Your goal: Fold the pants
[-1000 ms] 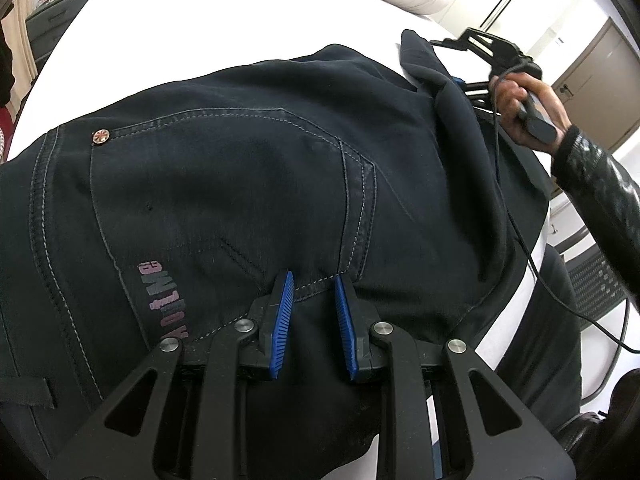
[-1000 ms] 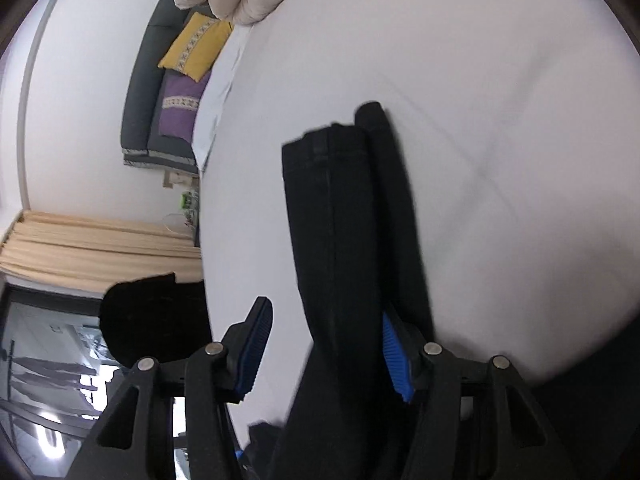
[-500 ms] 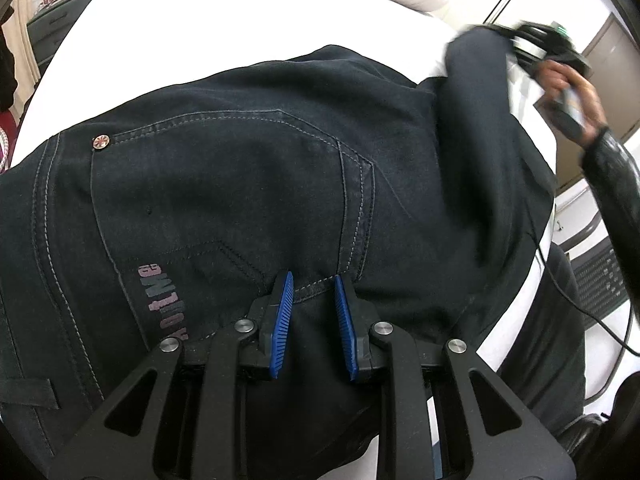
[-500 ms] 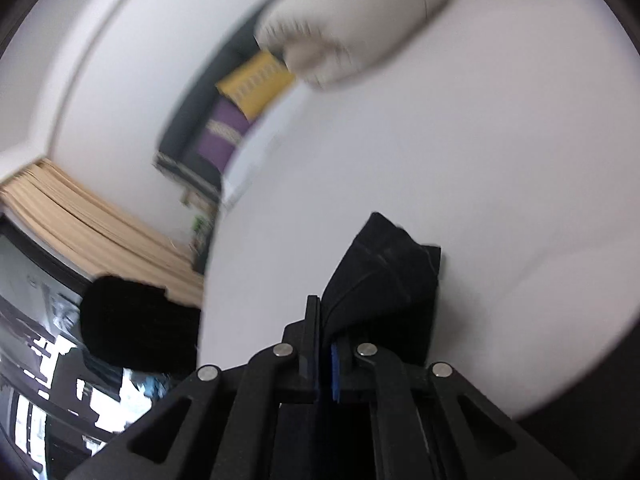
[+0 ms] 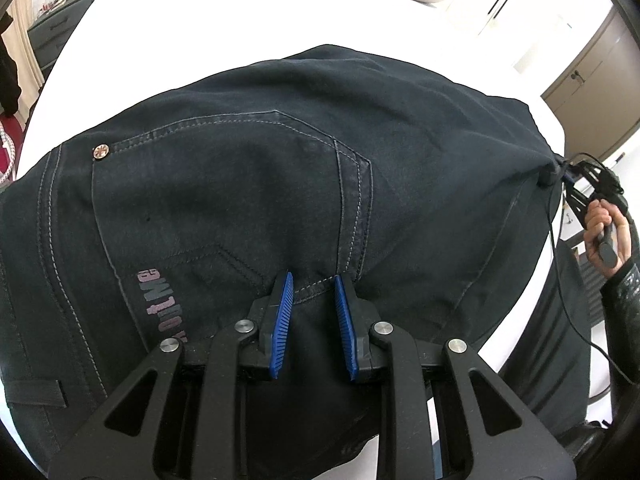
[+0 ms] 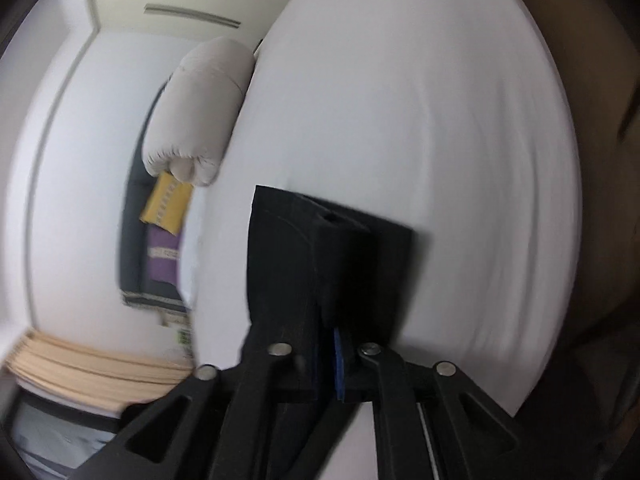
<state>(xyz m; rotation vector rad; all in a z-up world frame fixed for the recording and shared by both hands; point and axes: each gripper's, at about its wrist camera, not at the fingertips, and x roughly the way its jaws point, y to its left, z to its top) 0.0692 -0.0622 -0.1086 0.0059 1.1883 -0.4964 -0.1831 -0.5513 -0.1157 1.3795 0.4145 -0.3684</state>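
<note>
Dark blue pants lie spread on the white bed, back pocket up. My left gripper points down at the pocket's lower seam, its blue pads narrowly apart and shut on a bunch of fabric. At the right edge of the left wrist view a hand holds my right gripper, which pulls the leg end taut. In the right wrist view the folded leg end sticks out between the pads of the right gripper. Its jaws are opening slightly, with the fabric still pinched.
A pale rolled duvet lies at the bed's far end. Beyond it stands a dark sofa with yellow and purple cushions. A brown cabinet is at the right, a grey dresser at the left. A cable hangs from the right gripper.
The right gripper closed on the leg end and swept it sideways toward the bed's right edge, stretching the leg out. The left gripper stayed where it was.
</note>
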